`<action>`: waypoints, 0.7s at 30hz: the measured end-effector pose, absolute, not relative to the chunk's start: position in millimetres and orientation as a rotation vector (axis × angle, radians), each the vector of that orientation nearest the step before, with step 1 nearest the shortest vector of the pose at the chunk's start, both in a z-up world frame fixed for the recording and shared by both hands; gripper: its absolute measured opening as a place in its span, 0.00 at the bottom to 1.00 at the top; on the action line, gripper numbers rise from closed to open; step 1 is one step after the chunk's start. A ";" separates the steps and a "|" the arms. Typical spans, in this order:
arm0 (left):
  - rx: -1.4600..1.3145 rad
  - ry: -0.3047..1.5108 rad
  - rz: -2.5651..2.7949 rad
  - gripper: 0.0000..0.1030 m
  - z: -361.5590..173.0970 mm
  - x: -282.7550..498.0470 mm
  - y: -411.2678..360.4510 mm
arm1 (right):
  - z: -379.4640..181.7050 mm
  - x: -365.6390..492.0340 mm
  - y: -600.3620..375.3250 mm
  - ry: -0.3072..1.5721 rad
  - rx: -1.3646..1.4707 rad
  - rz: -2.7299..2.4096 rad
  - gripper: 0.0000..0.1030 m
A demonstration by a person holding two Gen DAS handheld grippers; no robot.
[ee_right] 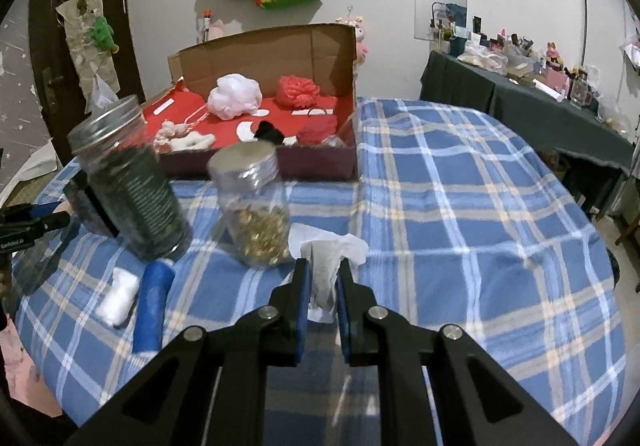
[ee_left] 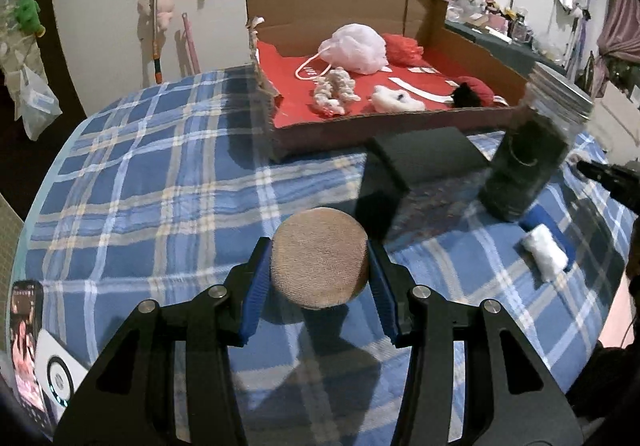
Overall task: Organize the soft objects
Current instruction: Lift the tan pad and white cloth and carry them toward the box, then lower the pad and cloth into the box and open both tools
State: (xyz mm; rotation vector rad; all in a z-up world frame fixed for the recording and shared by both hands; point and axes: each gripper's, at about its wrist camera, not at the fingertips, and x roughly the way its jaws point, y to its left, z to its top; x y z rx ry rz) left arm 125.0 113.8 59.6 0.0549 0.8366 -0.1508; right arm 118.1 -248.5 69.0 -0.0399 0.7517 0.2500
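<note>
Left tongs [ee_left: 319, 271] pinching round tan sponge [ee_left: 319, 257]; right tongs [ee_right: 323, 291] pinching crumpled white tissue [ee_right: 326, 264].

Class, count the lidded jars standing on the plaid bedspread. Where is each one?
2. The dark-filled jar stands left, near the cardboard box; the gold-filled jar stands to its right, just ahead of the right tongs. Others may be hidden.

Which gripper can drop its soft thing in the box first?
Probably left. The left hand-held gripper grips the brown round sponge, and the cardboard box lies straight ahead of it. The right hand-held gripper holds a white tissue behind two jars.
</note>
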 end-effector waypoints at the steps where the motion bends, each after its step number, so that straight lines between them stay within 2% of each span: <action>1: 0.057 0.838 -0.152 0.43 60.2 128.4 115.4 | 70.8 121.7 -249.4 0.751 -0.046 0.249 0.13; 21: 0.097 0.819 -0.315 0.43 86.9 177.9 121.1 | 96.0 186.7 -257.3 0.748 -0.060 0.376 0.13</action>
